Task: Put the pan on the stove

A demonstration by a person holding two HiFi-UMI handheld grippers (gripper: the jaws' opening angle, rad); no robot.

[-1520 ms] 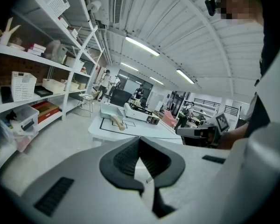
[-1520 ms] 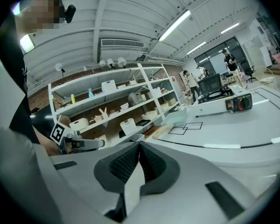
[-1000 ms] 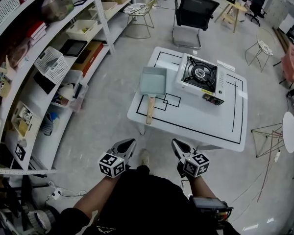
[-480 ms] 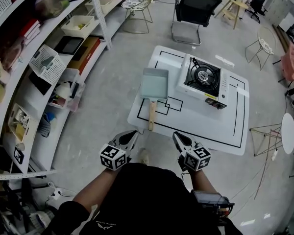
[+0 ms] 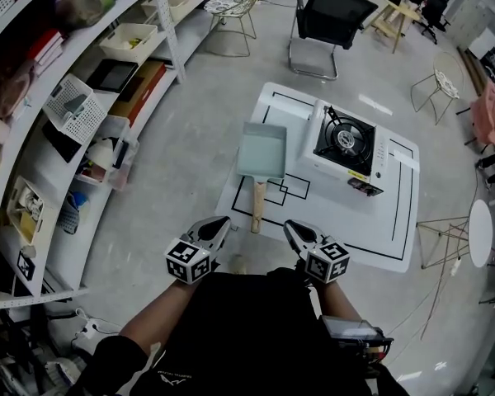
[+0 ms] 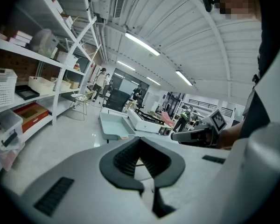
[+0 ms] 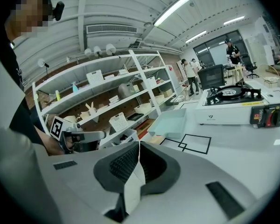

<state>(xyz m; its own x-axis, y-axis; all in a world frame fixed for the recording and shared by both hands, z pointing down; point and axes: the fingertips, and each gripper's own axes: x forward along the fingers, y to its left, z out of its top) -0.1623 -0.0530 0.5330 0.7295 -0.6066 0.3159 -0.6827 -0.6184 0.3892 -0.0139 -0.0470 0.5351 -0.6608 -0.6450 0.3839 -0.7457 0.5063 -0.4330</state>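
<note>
A pale blue-green rectangular pan (image 5: 261,149) with a wooden handle (image 5: 258,206) lies on the left part of the white table (image 5: 379,238), its handle pointing toward me. To its right on the same table stands the white portable gas stove (image 5: 346,147), burner bare. My left gripper (image 5: 223,223) and right gripper (image 5: 290,226) hover side by side at the table's near edge, both shut and empty, short of the handle. The left gripper view shows the pan (image 6: 114,125) and stove (image 6: 147,120) ahead; the right gripper view has the pan (image 7: 170,125) left of the stove (image 7: 233,108).
Long white shelves (image 5: 82,106) with baskets and boxes run along the left. A black chair (image 5: 330,19) stands beyond the table, a round white side table (image 5: 483,233) at the right. Black taped outlines mark the tabletop.
I have walked closer to the table. Both grippers moved forward together and now reach its near edge, closer to the pan's handle. Their jaws stayed shut.
</note>
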